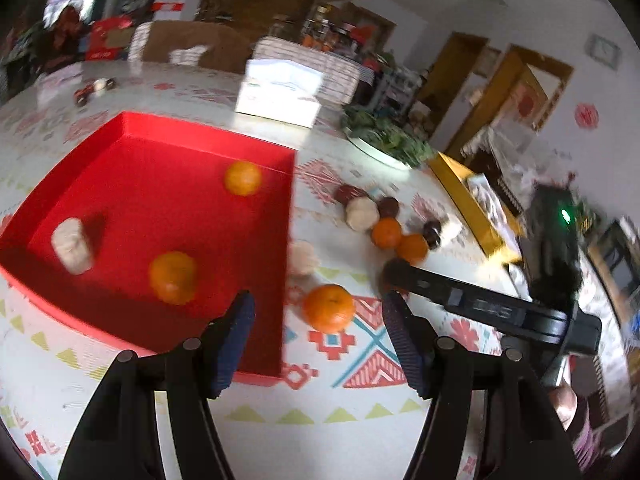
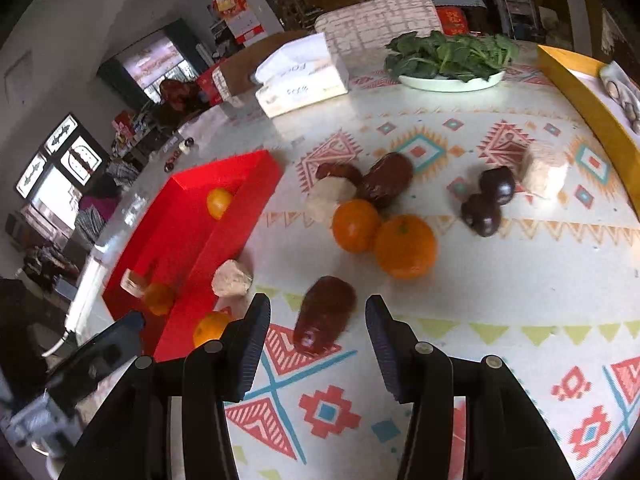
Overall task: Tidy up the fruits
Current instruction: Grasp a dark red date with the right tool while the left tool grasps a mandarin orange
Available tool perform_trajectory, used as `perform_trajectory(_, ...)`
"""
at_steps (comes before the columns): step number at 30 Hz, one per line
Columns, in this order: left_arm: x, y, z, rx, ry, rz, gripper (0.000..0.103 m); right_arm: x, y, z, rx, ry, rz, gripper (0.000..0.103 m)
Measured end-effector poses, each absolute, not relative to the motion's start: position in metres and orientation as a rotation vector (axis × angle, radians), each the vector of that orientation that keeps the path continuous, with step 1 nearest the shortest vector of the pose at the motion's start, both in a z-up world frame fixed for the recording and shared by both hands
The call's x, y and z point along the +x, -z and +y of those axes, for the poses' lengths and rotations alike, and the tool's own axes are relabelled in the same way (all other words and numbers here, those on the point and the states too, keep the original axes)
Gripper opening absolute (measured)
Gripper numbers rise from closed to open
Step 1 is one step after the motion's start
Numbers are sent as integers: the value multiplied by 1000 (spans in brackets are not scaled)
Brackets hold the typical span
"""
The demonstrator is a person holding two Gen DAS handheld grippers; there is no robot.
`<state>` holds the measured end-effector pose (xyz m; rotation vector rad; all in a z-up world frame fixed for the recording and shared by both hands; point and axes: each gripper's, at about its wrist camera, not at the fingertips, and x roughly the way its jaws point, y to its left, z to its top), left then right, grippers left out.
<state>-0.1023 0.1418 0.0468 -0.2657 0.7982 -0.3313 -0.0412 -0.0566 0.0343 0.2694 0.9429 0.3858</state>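
A red tray (image 1: 208,132) holds two oranges (image 1: 173,277) and a pale chunk (image 1: 72,245). My left gripper (image 1: 318,312) is open, with an orange (image 1: 329,307) on the table between its fingertips, beside the tray's right wall. In the right wrist view my right gripper (image 2: 318,316) is open around a dark red fruit (image 2: 326,314) lying on the table. Two oranges (image 2: 404,246), more dark red fruits (image 2: 390,180), two dark plums (image 2: 486,202) and pale chunks (image 2: 232,278) lie further on. The right gripper also shows in the left wrist view (image 1: 394,284).
A patterned tablecloth (image 2: 460,360) covers the table. A tissue box (image 2: 300,76), a plate of greens (image 2: 452,60) and a yellow box (image 2: 592,100) stand at the far side. The tray also shows at the left in the right wrist view (image 2: 224,236).
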Motion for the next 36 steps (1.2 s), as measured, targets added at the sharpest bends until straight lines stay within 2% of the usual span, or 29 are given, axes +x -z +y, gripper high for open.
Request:
perform_trajectory(3, -105, -45, 125, -204, 351, 796, 65, -39, -29, -47, 226, -369, 950, 51)
perform_trajectory(4, -106, -46, 121, -181, 345, 788, 65, -41, -30, -44, 197, -358, 942, 37)
perform_trajectory(5, -106, -46, 116, -154, 340, 785, 65, -41, -28, -43, 188, -362, 945, 32)
perform_trajectory(22, -75, -31, 69, 115, 289, 824, 65, -42, -28, -81, 352, -368, 927, 31)
perform_trajectory(32, -93, -47, 73, 12, 475, 813, 68, -43, -30, -87, 396, -374, 923, 31)
perform_trajectory(36, -97, -44, 75, 85, 366, 790, 68, -41, -28, -92, 425, -371, 927, 31)
